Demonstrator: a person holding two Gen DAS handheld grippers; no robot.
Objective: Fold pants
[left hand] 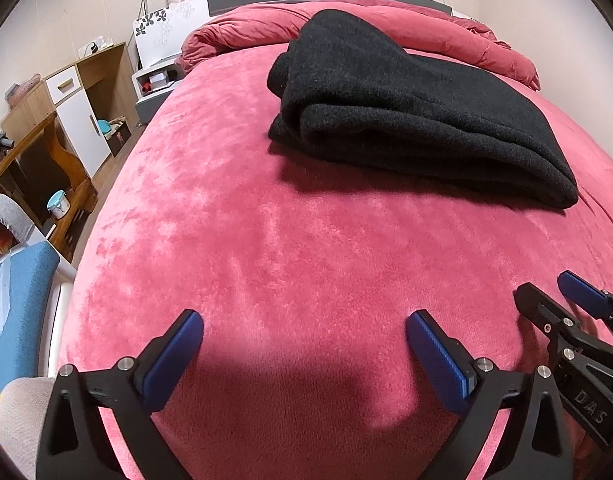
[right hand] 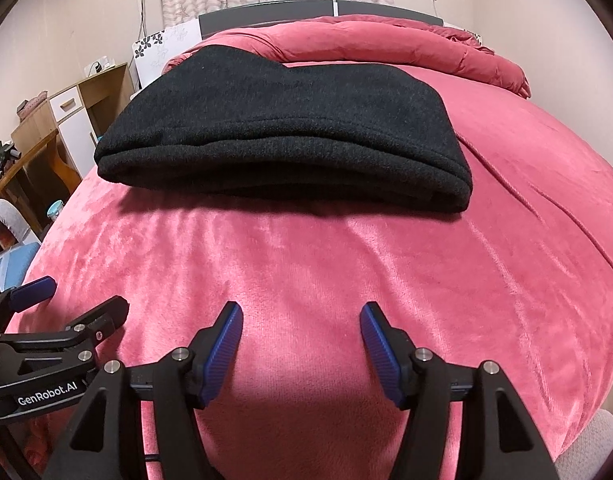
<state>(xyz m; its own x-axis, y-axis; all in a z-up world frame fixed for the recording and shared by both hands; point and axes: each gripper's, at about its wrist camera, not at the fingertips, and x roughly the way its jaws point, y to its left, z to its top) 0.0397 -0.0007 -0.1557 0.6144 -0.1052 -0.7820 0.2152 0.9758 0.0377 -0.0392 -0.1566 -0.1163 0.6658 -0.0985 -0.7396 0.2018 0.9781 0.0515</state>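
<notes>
Folded black knit pants (right hand: 282,140) rest on a plush pink bedspread (right hand: 346,272), both grippers hanging empty in front of them.

In the left wrist view, a wooden cabinet with white doors (left hand: 74,108) stands at the left edge; the left gripper (left hand: 304,334) sits low in the frame, its ribbed blue pads spread wide over bare, velvety fabric, and the thick, nubby pants lie in the upper right, stacked in soft rounded layers. In the right wrist view, the pants fill the upper centre as a broad, flat bundle with a rolled front edge; the right gripper (right hand: 301,326) at bottom centre has its black fingers and blue pads parted, nothing between them. A rumpled pink quilt (right hand: 386,44) is heaped along the dark headboard (right hand: 266,16) behind.
</notes>
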